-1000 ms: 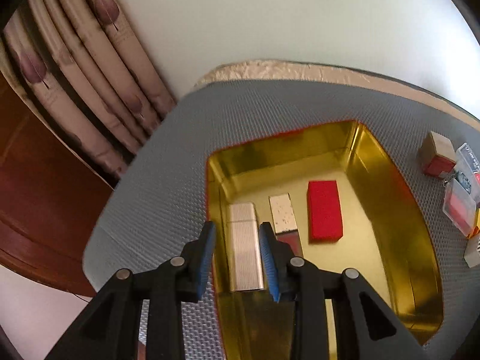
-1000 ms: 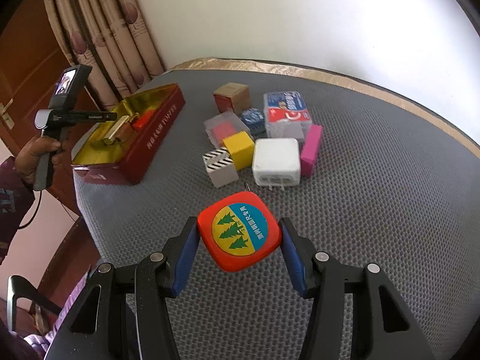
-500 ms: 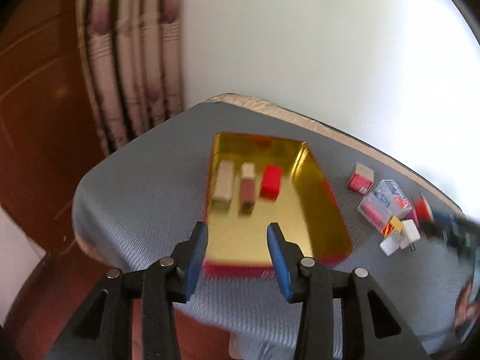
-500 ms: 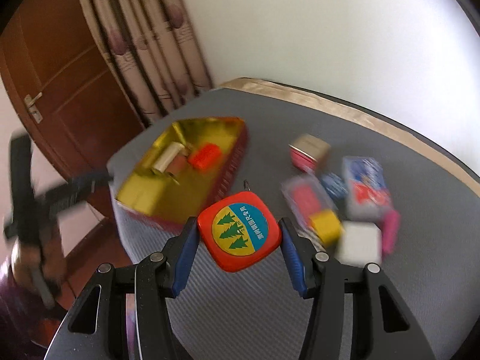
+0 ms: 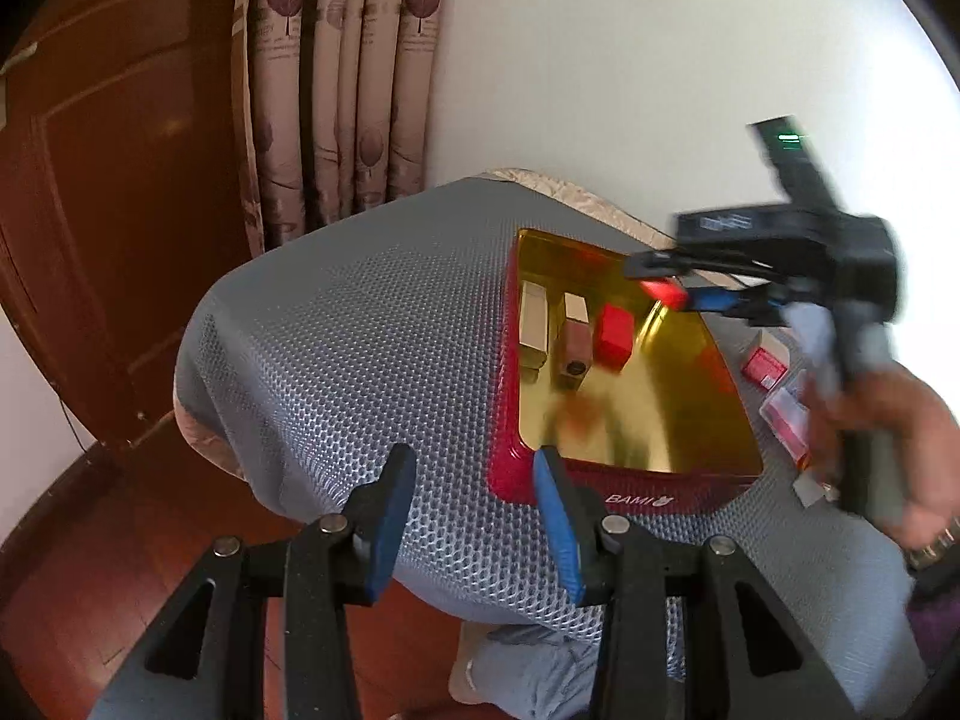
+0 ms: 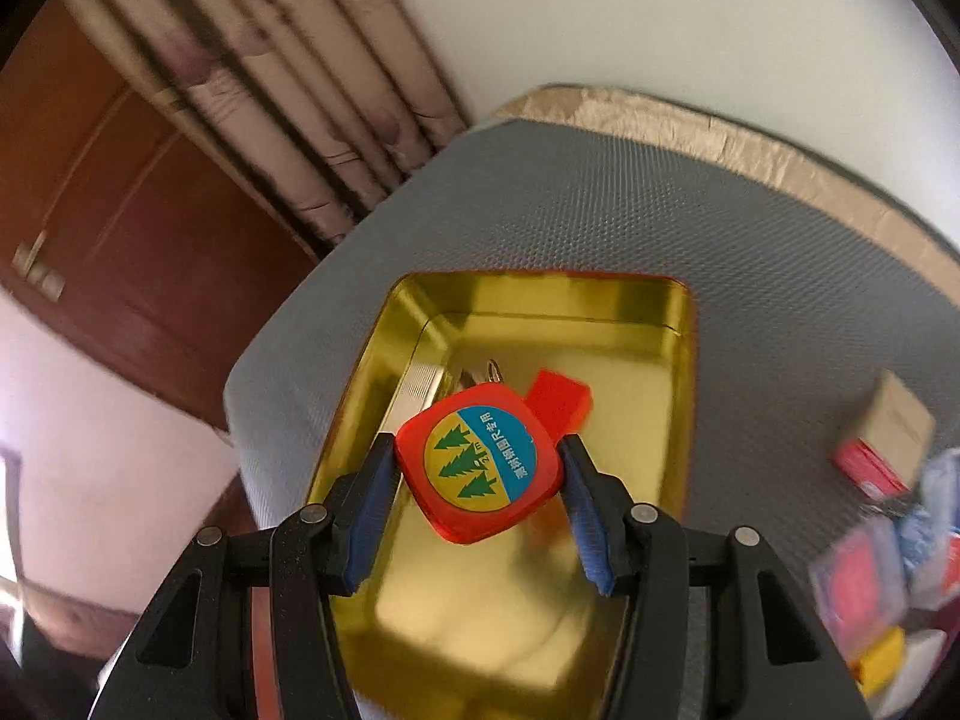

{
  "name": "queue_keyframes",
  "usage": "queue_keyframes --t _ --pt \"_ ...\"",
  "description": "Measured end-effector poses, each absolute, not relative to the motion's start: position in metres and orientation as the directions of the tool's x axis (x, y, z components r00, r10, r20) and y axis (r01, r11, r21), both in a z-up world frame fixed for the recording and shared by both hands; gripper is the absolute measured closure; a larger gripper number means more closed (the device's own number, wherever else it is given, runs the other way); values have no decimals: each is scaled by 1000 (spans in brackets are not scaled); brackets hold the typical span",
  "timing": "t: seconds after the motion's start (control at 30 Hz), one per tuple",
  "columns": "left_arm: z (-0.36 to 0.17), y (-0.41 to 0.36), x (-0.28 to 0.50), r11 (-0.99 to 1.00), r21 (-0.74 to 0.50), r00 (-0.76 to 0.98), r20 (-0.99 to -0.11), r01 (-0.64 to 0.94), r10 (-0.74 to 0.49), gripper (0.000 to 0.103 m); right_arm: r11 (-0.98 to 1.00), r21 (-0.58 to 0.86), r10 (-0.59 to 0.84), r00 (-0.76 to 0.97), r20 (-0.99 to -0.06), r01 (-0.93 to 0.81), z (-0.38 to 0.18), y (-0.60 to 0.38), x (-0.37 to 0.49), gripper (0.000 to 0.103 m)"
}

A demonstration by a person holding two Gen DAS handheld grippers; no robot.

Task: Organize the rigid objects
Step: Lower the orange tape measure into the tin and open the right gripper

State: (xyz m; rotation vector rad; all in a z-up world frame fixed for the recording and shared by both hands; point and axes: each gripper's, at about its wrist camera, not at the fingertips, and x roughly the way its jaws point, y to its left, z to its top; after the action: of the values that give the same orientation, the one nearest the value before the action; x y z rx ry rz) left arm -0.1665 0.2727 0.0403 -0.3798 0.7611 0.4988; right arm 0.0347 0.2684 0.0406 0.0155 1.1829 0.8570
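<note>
A red tin with a shiny gold inside sits open on the grey honeycomb mat covering the table. Three things lie side by side at its far end: a pale ribbed silver box, a slim box that is cream above and brown below, and a flat red block. The rest of the gold floor is bare.

My right gripper hangs over the tin, its blue pads clamped on both sides of an orange tape measure. It is a rounded square case with a round label, half yellow with green pine trees, half blue with small lettering, and a metal ring at its far edge.

My left gripper hovers at the tin's near rim, partly open and empty.

More small boxes lie blurred on the mat right of the tin.
</note>
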Motion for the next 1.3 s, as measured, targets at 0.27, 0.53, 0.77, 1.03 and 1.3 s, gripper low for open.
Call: queue_keyframes --t 0.27,0.53,0.77,1.03,1.3 --pt "37 276 -160 826 -124 599 -748 -550 286 61 736 412 540 98 -836 -538 20 319 60 52" --pt "30 278 -158 823 -120 573 -772 -555 274 61 741 397 520 90 -849 -542 9 345 64 51" --pt "20 279 -152 819 -101 525 -810 -565 262 61 722 427 566 108 -818 -544 24 335 57 50" --pt "20 255 -147 859 4 513 -800 -512 310 61 679 451 662 215 -718 -580 65 242 -5 24" --pt "21 232 -143 883 93 515 -782 -460 351 61 782 321 583 448 -678 -534 82 70 -81 10"
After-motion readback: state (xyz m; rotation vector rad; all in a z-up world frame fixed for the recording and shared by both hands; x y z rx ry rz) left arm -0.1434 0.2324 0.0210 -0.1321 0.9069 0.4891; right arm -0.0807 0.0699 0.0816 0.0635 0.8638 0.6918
